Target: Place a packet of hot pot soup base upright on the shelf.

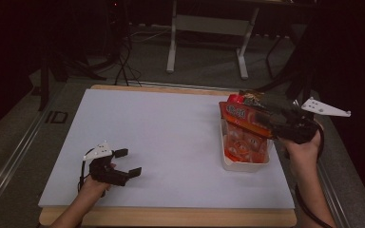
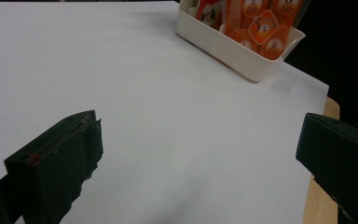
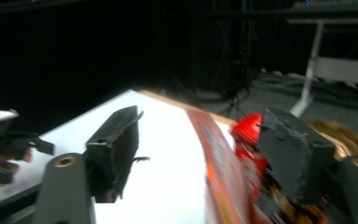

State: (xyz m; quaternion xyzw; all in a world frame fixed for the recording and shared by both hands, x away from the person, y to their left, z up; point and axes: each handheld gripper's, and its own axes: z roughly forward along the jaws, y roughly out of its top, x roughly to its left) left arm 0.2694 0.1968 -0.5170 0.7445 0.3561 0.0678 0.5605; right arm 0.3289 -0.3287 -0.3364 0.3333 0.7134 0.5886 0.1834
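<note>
A white bin (image 1: 244,165) (image 2: 233,51) stands at the right of the white board (image 1: 161,133), packed with orange snack packets (image 1: 240,142) (image 2: 256,28). My right gripper (image 1: 247,107) (image 3: 200,126) hovers over the bin's far end, open. Between its wide-apart jaws, an orange packet (image 1: 240,114) (image 3: 219,172) rises edge-on. A red packet (image 1: 235,99) (image 3: 249,135) sits against the right jaw. My left gripper (image 1: 130,162) (image 2: 200,128) rests low at the board's near left, open and holding nothing.
A brown-gold wrapper (image 1: 252,96) (image 3: 340,135) lies just behind the red packet. The board lies on a wooden table (image 1: 171,216). A white table frame (image 1: 209,23) and cables stand on the floor beyond the far edge.
</note>
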